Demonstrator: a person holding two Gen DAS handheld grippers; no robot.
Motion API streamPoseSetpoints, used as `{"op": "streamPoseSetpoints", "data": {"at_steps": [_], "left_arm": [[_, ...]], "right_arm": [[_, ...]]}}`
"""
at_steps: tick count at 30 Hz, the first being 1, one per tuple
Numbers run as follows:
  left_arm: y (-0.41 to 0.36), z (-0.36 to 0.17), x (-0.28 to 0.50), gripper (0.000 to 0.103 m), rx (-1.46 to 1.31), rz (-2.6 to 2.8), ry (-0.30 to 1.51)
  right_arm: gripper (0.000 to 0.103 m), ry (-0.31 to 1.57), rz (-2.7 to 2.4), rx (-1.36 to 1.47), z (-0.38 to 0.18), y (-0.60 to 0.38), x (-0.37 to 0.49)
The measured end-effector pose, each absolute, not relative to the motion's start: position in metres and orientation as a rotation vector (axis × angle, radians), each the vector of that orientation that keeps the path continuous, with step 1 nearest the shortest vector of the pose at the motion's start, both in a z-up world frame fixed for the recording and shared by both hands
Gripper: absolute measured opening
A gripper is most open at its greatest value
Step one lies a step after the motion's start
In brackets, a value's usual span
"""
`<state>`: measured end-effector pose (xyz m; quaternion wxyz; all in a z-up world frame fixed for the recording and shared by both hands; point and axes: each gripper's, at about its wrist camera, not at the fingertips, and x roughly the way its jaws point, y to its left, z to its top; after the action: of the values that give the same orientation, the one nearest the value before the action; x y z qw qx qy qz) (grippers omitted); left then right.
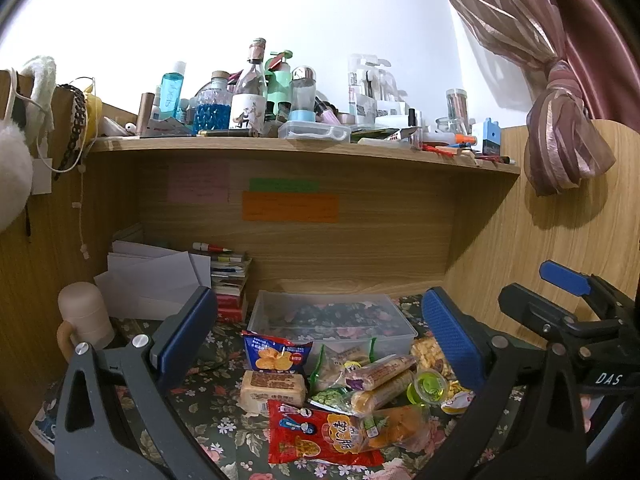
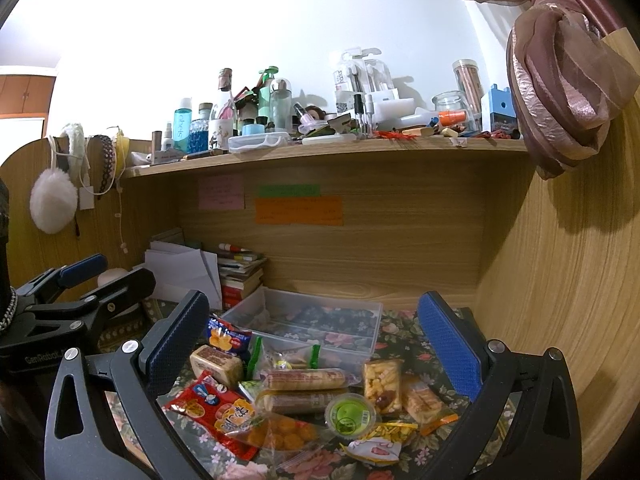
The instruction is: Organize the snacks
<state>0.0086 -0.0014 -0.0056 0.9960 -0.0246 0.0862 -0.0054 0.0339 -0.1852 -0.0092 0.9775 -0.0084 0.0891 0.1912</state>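
Spanning the scene, a wooden desk (image 1: 360, 248) with a cluttered upper shelf (image 1: 280, 146) is seen. A clear plastic bin (image 1: 332, 316) is set on the floral cloth (image 1: 208, 404), touching a snack pile (image 1: 344, 392) just in front. Both the left gripper (image 1: 316, 340) and right gripper (image 2: 320, 344) are held above the snacks, jaws spread wide, nothing grasped. A green jelly cup (image 2: 350, 414) is seen among the packets.
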Motion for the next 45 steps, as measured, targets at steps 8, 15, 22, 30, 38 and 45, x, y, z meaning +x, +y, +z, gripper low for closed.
{"op": "streamPoseSetpoints", "data": {"at_steps": [8, 15, 22, 30, 38, 45], "left_arm": [[0.004, -0.022, 0.023, 0.103, -0.069, -0.034, 0.241], [0.009, -0.059, 0.051, 0.103, -0.061, -0.026, 0.389], [0.012, -0.105, 0.073, 0.103, -0.052, -0.020, 0.529], [0.021, -0.150, 0.095, 0.103, -0.070, 0.005, 0.685], [0.017, -0.174, 0.109, 0.103, -0.103, -0.052, 0.744], [0.013, -0.175, 0.111, 0.071, -0.143, -0.138, 0.753]], "right_arm": [[0.103, 0.218, 0.392, -0.014, -0.015, -0.184, 0.042], [0.103, 0.314, 0.339, -0.030, -0.042, -0.199, 0.065], [0.103, 0.485, 0.270, -0.064, -0.088, -0.220, 0.089], [0.103, 0.639, 0.257, -0.016, -0.124, -0.239, 0.105], [0.103, 0.696, 0.281, -0.003, -0.143, -0.235, 0.122], [0.095, 0.758, 0.311, -0.009, -0.161, -0.228, 0.133]]}}
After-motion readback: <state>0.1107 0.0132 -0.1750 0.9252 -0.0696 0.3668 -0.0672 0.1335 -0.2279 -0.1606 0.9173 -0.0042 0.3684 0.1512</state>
